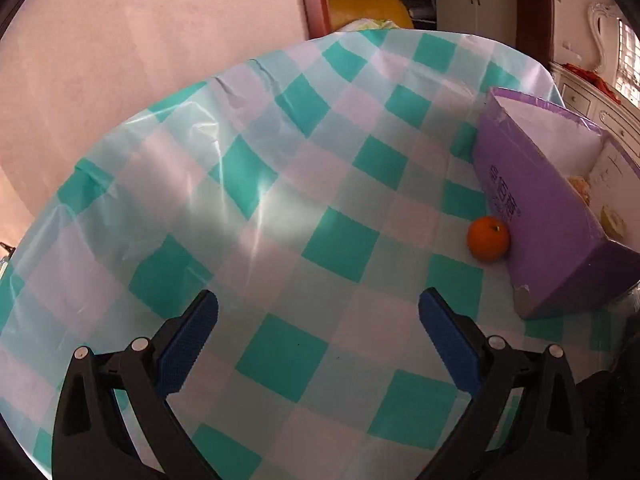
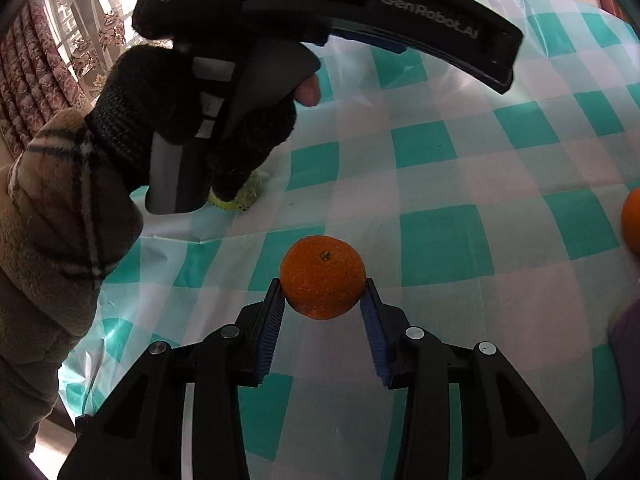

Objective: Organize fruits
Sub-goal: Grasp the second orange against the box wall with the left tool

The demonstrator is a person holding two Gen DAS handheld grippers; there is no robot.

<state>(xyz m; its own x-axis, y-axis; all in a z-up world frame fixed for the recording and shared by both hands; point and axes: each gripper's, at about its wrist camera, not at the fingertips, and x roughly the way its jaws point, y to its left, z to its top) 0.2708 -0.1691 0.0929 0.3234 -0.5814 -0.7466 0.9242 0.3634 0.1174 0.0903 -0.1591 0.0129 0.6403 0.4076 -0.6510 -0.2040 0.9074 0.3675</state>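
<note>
My right gripper [image 2: 323,294] is shut on an orange mandarin [image 2: 322,277], its blue pads pressing both sides, above the teal-and-white checked tablecloth [image 2: 440,240]. A second mandarin [image 1: 488,238] lies on the cloth against the side of a purple cardboard box [image 1: 532,208]; it also shows at the right edge of the right wrist view as an orange fruit [image 2: 632,222]. My left gripper [image 1: 318,314] hangs open over the cloth with nothing between its fingers. A yellow-green fruit [image 2: 236,200] lies half hidden behind the other hand-held device.
A gloved hand [image 2: 160,112] with a plaid sleeve holds the left gripper's black body [image 2: 360,4] across the top of the right wrist view. Pale fruits [image 1: 614,222] lie inside the box. A pink wall [image 1: 140,60] rises beyond the table's far edge.
</note>
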